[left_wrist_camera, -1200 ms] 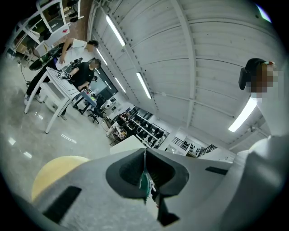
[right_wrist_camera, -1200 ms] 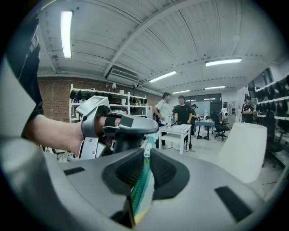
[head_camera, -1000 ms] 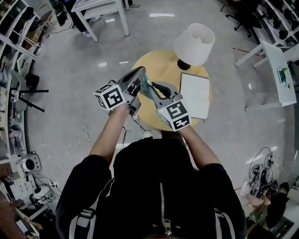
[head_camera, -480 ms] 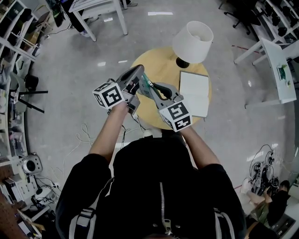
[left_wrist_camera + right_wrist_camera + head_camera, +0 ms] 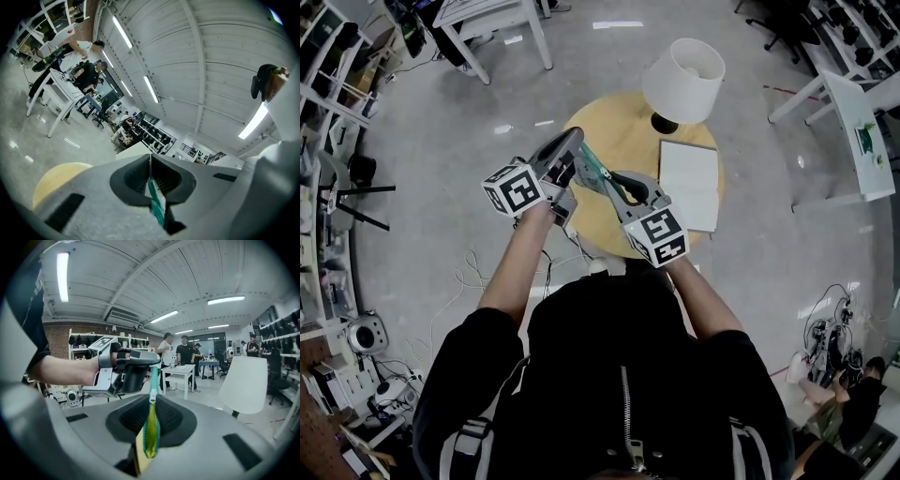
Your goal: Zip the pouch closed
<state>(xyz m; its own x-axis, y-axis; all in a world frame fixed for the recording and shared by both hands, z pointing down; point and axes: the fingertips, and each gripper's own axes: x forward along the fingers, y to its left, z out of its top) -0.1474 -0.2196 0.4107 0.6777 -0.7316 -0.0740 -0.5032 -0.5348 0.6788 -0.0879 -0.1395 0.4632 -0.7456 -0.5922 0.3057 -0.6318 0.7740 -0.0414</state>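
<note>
While your left fingers (image 5: pixel 127 179) clench the pouch (image 5: pixel 149 437) and right fingers (image 5: pixel 125 422) grasp its zipper pull (image 5: pixel 152 397), draw them apart.

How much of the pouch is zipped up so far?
Done: the pouch is off the table, stretched between both grippers. In hand: the left gripper is shut on one end, and the right gripper is shut at the slider. The zip between them looks like one closed strip. Left: behind the slider the mouth gapes, green inside showing, so it seems only partly zipped.
</note>
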